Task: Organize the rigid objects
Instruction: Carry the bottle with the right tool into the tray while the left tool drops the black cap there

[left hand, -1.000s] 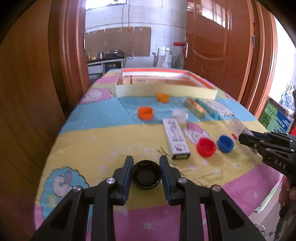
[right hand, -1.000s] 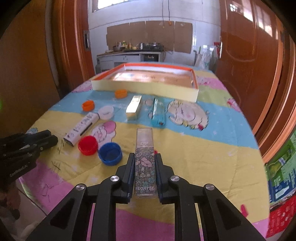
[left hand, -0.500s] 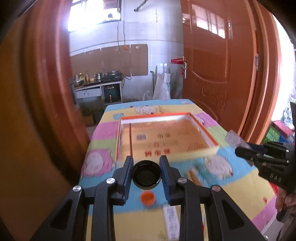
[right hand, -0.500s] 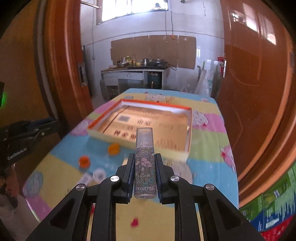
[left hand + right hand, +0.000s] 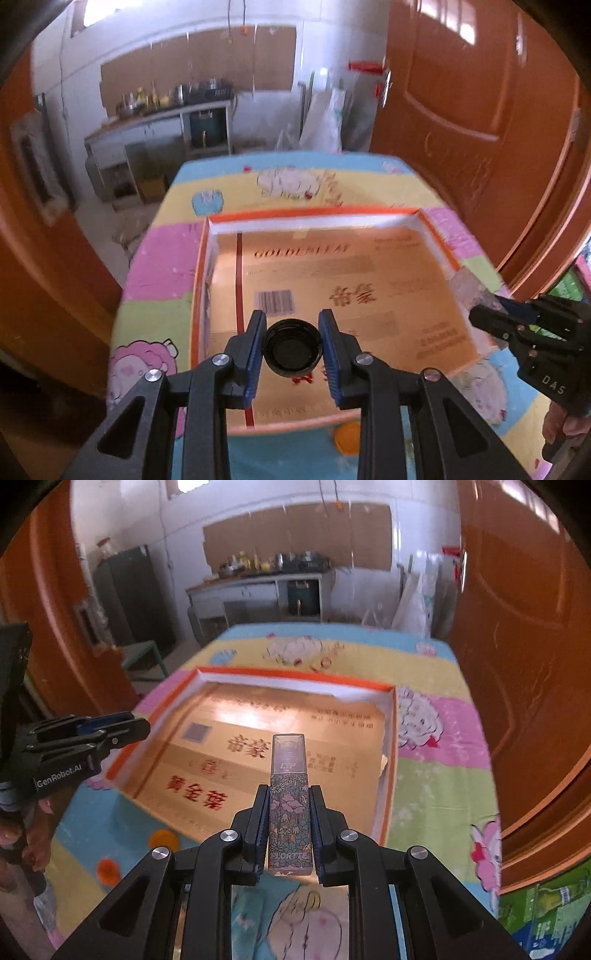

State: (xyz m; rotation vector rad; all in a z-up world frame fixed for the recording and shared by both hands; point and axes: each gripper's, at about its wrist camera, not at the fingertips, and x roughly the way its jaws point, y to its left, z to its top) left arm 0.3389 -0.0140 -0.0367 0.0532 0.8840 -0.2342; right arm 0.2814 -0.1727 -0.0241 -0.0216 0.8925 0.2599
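My left gripper (image 5: 291, 349) is shut on a black bottle cap (image 5: 291, 347), held open side up above the near part of a shallow orange-rimmed cardboard tray (image 5: 314, 216). My right gripper (image 5: 288, 825) is shut on a floral-patterned clear bottle (image 5: 288, 805) labelled FLORTTE, held above the near edge of the same tray (image 5: 295, 675). The right gripper also shows at the right of the left wrist view (image 5: 495, 317). The left gripper shows at the left of the right wrist view (image 5: 110, 727).
The tray lies on a table with a colourful cartoon cloth (image 5: 159, 266). Orange caps (image 5: 164, 838) (image 5: 109, 871) lie on the cloth near the tray's front edge. Wooden doors (image 5: 480, 110) flank the table; a kitchen counter (image 5: 258, 579) stands behind.
Both grippers have risen from the table's front and moved forward over the tray, carrying the black cap and the floral bottle. The other loose items have dropped out of view.
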